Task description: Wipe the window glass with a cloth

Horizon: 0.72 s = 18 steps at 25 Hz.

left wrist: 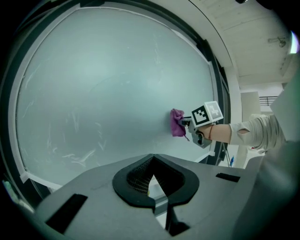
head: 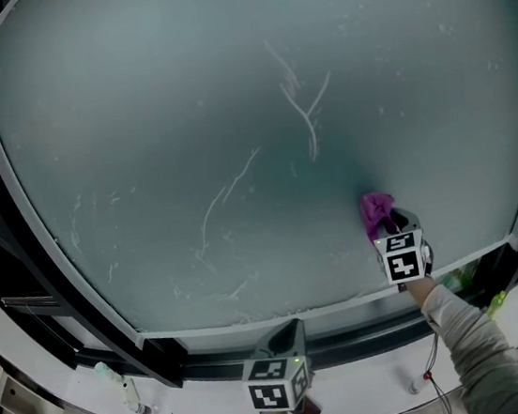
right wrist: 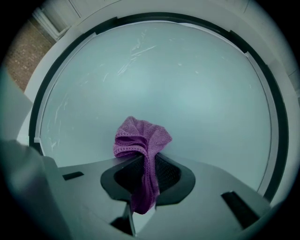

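Right gripper point(right wrist: 147, 166) is pinching a purple cloth point(right wrist: 140, 140), jaws pressed onto its narrow tail, while the bunched end is meeting the window glass point(head: 231, 139) low on the right, near the frame. Best bet: keeping firm, even pressure and sweeping in overlapping strokes up-left toward the white smears point(head: 308, 110). Left gripper point(left wrist: 152, 180) is hanging below the sill, jaws together on nothing.
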Tool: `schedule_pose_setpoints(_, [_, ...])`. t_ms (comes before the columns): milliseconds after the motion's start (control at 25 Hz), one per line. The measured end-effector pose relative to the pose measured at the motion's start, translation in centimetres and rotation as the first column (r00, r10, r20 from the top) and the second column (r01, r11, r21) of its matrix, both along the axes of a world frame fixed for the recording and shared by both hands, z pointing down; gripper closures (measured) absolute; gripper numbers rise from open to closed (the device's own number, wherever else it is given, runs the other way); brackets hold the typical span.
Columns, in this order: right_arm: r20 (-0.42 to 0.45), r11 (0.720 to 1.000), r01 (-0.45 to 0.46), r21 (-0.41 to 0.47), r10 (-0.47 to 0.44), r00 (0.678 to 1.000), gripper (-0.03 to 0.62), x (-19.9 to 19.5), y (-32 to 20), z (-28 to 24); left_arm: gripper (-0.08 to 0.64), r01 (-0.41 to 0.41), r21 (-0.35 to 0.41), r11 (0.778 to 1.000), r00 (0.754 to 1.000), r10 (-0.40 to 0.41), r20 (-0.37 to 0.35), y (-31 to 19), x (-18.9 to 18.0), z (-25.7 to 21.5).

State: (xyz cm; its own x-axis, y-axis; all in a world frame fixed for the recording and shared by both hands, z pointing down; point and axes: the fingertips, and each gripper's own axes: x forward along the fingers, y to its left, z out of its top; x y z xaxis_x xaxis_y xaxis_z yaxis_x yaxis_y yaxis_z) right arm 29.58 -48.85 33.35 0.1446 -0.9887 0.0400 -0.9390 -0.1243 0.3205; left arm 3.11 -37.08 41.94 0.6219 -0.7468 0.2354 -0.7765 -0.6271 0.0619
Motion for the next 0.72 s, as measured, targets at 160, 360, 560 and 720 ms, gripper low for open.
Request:
schedule_pose_setpoints(160, [0.002,0.999,-0.037,-0.011,0.037,0.999,0.534,1.8,0.5,0.5,0.555,-0.018,0.004,1.0,1.0,0.018,0.001,-0.2,0.8,-0.1])
schedule_pose_setpoints(360, [0.005,0.999,-0.047,-0.022,0.048,0.999,0.534,2.5,1.0,1.0,0.555,-0.03,0.013,0.999,1.0,0.03,-0.005,-0.3,1.4,-0.4])
schedule_pose_setpoints(560, [0.04,1.0,-0.006,-0.014,0.006,0.999,0.534,1.4,2.5,1.0,0.555,-0.036,0.014,0.999,0.999,0.036,-0.008,-0.2,1.5,-0.3])
schedule_pose_setpoints(720, [0.063,0.999,0.051,-0.003,-0.051,0.997,0.534,-0.4,4.9,1.0,0.555,-0.038,0.025,0.999,0.999,0.038,-0.01,0.2,1.3,-0.6])
